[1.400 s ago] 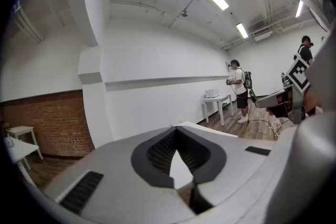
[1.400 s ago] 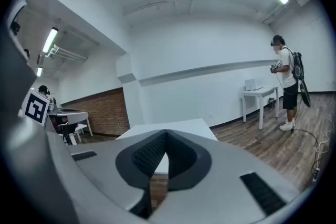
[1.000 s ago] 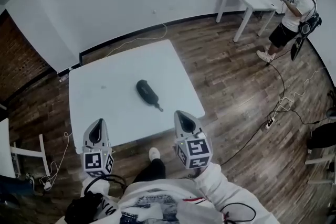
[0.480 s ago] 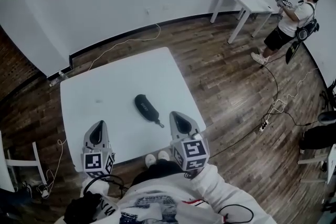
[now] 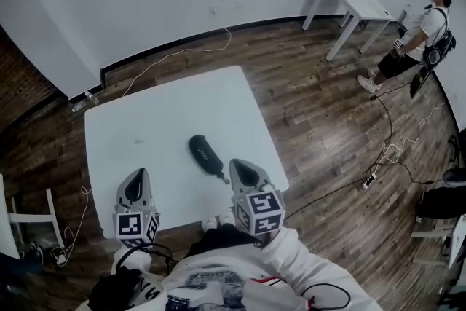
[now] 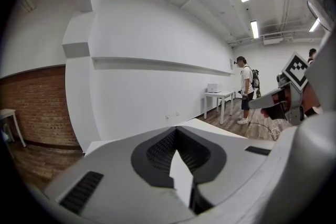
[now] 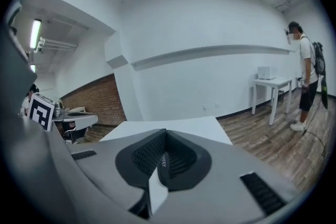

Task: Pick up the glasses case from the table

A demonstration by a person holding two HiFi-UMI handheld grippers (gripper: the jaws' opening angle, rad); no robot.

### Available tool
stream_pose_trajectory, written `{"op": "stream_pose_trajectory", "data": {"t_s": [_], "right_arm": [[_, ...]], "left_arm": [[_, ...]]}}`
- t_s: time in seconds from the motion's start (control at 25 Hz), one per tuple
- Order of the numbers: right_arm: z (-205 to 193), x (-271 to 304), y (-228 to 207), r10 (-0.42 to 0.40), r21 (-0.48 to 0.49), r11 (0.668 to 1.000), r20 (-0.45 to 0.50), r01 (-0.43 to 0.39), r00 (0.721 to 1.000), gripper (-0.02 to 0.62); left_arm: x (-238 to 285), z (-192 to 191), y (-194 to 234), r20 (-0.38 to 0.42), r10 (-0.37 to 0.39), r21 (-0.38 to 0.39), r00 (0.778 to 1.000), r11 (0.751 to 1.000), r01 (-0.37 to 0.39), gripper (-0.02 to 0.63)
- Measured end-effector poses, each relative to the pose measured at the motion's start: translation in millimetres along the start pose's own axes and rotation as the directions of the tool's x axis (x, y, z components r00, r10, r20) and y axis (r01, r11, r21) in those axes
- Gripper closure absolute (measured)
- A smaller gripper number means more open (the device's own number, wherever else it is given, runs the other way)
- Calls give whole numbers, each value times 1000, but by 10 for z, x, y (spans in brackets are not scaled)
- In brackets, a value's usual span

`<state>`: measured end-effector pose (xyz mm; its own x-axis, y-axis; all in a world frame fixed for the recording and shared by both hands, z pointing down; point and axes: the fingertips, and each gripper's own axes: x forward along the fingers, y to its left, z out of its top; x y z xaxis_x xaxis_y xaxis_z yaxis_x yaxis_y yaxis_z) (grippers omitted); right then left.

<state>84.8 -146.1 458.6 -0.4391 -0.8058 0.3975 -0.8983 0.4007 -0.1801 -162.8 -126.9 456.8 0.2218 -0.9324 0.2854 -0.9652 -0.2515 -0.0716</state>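
The black glasses case (image 5: 205, 154) lies slantwise near the middle of the white table (image 5: 160, 113), a small strap at its near end. My right gripper (image 5: 238, 167) is shut and empty, its tip just right of that near end, apart from it. My left gripper (image 5: 135, 175) hovers over the table's front edge, well left of the case, jaws shut with nothing in them. In the left gripper view my left gripper (image 6: 176, 131) points across the table top (image 6: 215, 127). My right gripper (image 7: 165, 134) fills its own view, and the case is hidden behind it.
Dark wood floor surrounds the table. A person (image 5: 426, 22) stands at the far right beside a small white table (image 5: 358, 2). Cables (image 5: 389, 149) trail over the floor at the right. A white frame (image 5: 25, 218) stands at the left, a brick wall (image 5: 22, 84) behind it.
Both grippers have moved forward over the table's front edge and slightly down. The right gripper's tip has come close to the case's near end. The jaws stayed shut.
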Motion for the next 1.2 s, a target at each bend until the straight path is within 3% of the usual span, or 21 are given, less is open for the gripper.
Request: {"op": "stream_pose_trajectory", "data": {"t_s": [0.32, 0.44, 0.6, 0.96, 1.2], "right_arm": [[-324, 373, 136, 100, 25, 995, -163, -98, 982, 571], [-480, 540, 202, 153, 48, 988, -238, -145, 959, 522], [-721, 754, 228, 178, 65, 984, -324, -166, 929, 388], [-1499, 1270, 117, 181, 29, 980, -543, -197, 820, 311], [-1644, 1557, 71, 86, -134, 970, -590, -202, 803, 311]], "left_arm": [[-51, -116, 89, -9, 42, -19, 999, 999, -42, 595], [-57, -174, 160, -26, 63, -36, 998, 997, -64, 595], [-70, -231, 232, -35, 86, -43, 996, 995, -87, 595], [-174, -316, 279, -63, 120, -38, 991, 992, -123, 595], [-217, -410, 425, -83, 153, -46, 985, 986, -158, 595]]}}
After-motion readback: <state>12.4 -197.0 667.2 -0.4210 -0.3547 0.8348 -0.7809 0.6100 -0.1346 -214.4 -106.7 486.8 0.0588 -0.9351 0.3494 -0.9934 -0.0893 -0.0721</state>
